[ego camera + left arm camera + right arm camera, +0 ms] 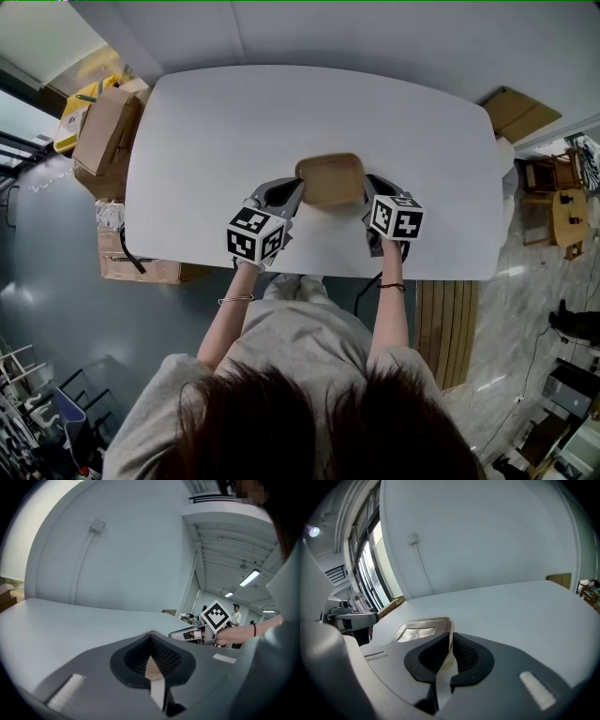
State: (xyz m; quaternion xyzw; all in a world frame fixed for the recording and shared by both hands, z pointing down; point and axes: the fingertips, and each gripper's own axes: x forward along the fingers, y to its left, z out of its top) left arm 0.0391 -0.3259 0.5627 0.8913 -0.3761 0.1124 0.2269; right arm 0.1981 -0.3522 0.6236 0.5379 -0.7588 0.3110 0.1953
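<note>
A shallow brown paper tray point(330, 180) is over the near middle of the white table point(281, 103), with a gripper on each side. My left gripper point(298, 190) is shut on the tray's left rim; in the left gripper view its jaws point(153, 660) pinch a thin beige edge point(153, 668). My right gripper point(367, 190) is shut on the right rim. In the right gripper view the tray point(419, 630) stretches left from the closed jaws point(450, 651). Whether the tray rests on the table or hangs just above it I cannot tell.
Cardboard boxes point(101, 136) stand off the table's left edge, another point(141, 269) near its front left corner. A flat cardboard piece point(520, 111) lies at the far right, wooden slats point(446, 328) by the person's right. People point(236, 613) stand far off in the room.
</note>
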